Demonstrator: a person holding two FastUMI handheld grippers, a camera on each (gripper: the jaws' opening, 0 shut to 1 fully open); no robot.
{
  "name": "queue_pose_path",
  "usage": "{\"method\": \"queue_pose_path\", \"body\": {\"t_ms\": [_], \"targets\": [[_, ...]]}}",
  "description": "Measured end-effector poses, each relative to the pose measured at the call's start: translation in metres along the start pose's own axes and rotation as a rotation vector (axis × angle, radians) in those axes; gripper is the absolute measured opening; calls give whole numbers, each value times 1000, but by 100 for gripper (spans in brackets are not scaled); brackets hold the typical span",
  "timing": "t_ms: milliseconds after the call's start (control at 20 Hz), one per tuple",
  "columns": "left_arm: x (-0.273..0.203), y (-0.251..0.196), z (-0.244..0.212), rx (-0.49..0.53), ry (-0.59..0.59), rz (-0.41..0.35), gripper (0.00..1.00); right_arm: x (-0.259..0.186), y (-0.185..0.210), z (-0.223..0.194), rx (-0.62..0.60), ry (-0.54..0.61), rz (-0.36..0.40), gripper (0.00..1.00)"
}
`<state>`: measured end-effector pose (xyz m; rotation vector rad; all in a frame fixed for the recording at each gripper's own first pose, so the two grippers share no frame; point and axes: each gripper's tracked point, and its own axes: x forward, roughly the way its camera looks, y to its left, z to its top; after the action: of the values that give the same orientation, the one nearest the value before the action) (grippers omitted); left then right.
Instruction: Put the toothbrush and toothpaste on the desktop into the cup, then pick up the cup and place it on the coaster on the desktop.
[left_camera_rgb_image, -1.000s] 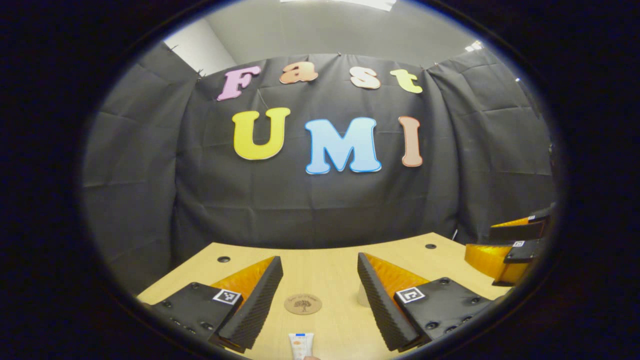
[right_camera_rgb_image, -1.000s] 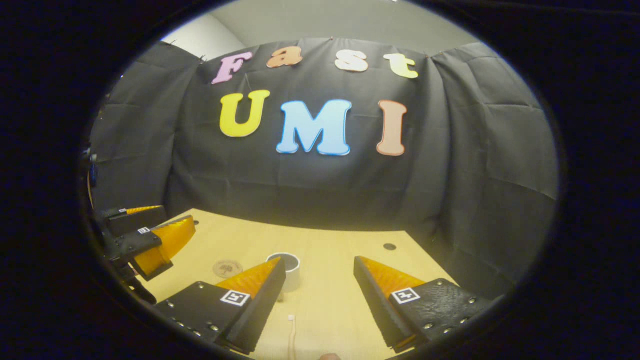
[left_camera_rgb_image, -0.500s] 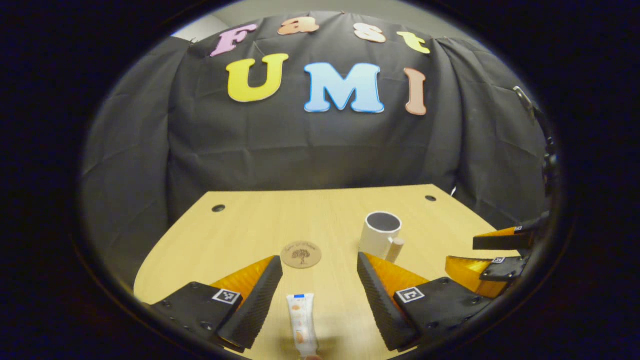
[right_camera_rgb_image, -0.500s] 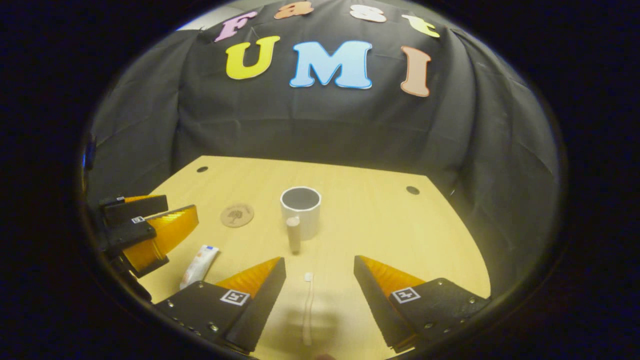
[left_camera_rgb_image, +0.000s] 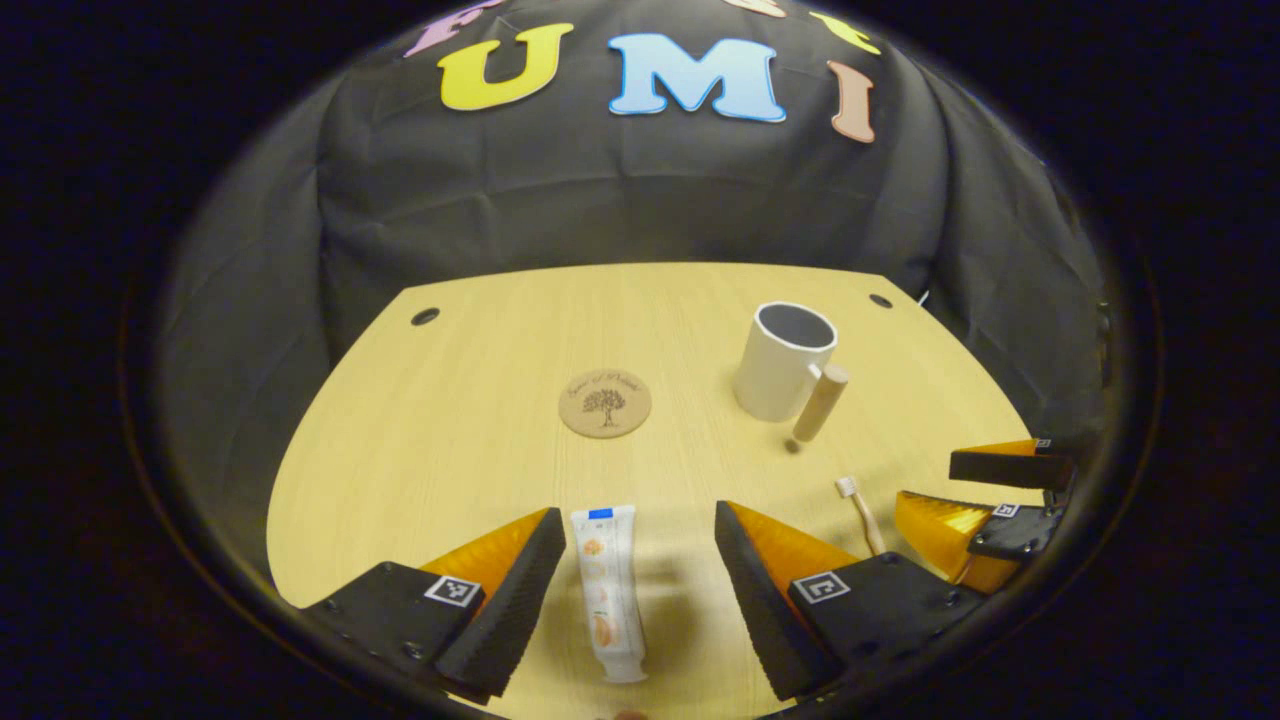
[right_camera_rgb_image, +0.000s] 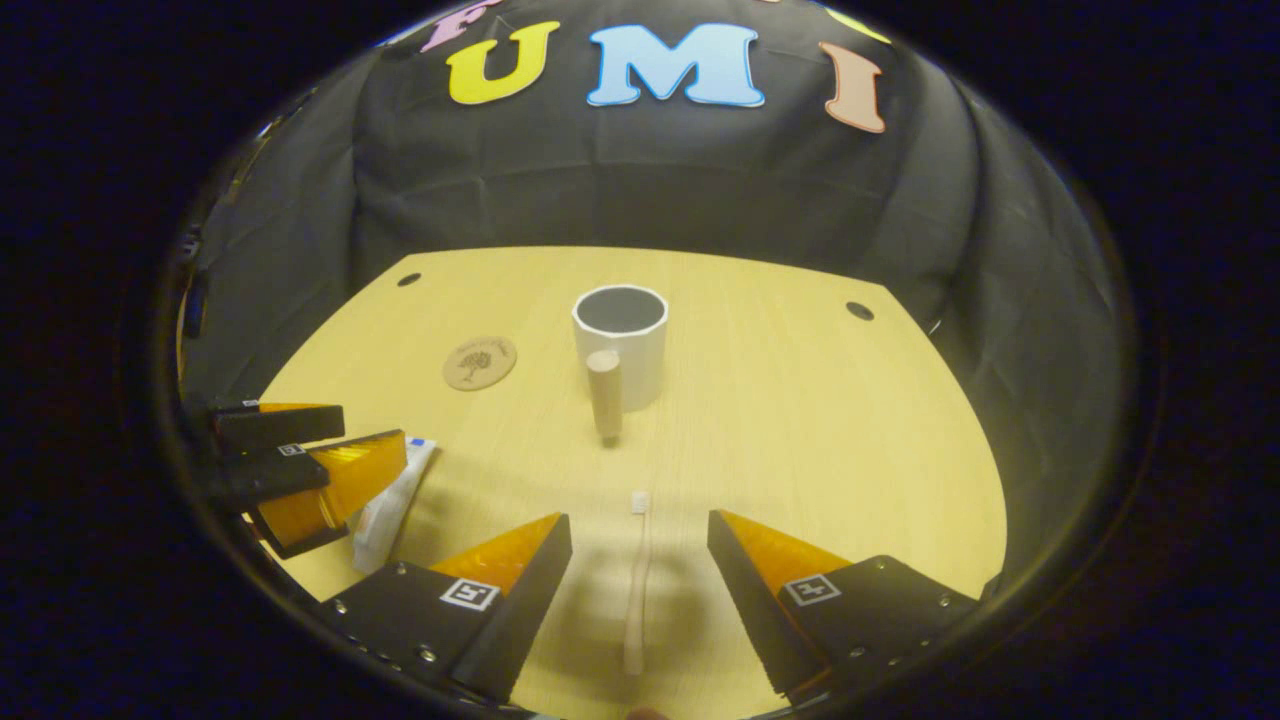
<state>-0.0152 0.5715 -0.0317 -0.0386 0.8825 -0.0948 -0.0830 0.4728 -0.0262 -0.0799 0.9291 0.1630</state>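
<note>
A white toothpaste tube (left_camera_rgb_image: 610, 590) lies flat on the light wooden desk (left_camera_rgb_image: 450, 450), right between the spread fingers of my left gripper (left_camera_rgb_image: 640, 545), which is open and above it. A pale toothbrush (right_camera_rgb_image: 637, 585) lies lengthwise between the fingers of my open right gripper (right_camera_rgb_image: 640, 548), bristle end pointing away. The white cup (right_camera_rgb_image: 622, 345) stands upright farther back, its wooden handle (right_camera_rgb_image: 604, 392) towards me. Left of the cup lies a round brown coaster (right_camera_rgb_image: 480, 362). In the left gripper view the cup (left_camera_rgb_image: 782, 360), coaster (left_camera_rgb_image: 604, 403) and toothbrush (left_camera_rgb_image: 862, 512) also appear.
The black cloth wall closes the desk's far side. Small dark holes (left_camera_rgb_image: 425, 317) mark the desk's back corners. My left gripper (right_camera_rgb_image: 310, 470) appears at the left edge of the right gripper view, over the toothpaste (right_camera_rgb_image: 390, 505). My right gripper (left_camera_rgb_image: 985, 500) appears at the right of the left gripper view.
Both grippers have tipped downward, bringing more of the desk into view. Toothpaste and toothbrush now lie fully between the respective fingers. Both stayed open.
</note>
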Motion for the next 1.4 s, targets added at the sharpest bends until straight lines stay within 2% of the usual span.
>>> {"method": "queue_pose_path", "body": {"t_ms": [350, 650, 1100, 1250, 1350, 1400], "targets": [[13, 13, -45, 0, 229, 26, 98, 17, 3, -37, 13, 193, 29, 89], [22, 12, -72, 6, 386, 4, 98, 31, 5, -61, 44, 327, 49, 90], [33, 19, -95, -20, 527, 8, 99, 47, -4, -68, 37, 413, 6, 89], [36, 19, -101, -33, 551, 12, 99, 47, 0, -68, 20, 429, 4, 81], [36, 21, -100, -26, 555, 19, 95, 44, 1, -73, 8, 447, 5, 75], [37, 21, -99, -21, 555, 19, 94, 45, 1, -73, 6, 444, 8, 79]]}}
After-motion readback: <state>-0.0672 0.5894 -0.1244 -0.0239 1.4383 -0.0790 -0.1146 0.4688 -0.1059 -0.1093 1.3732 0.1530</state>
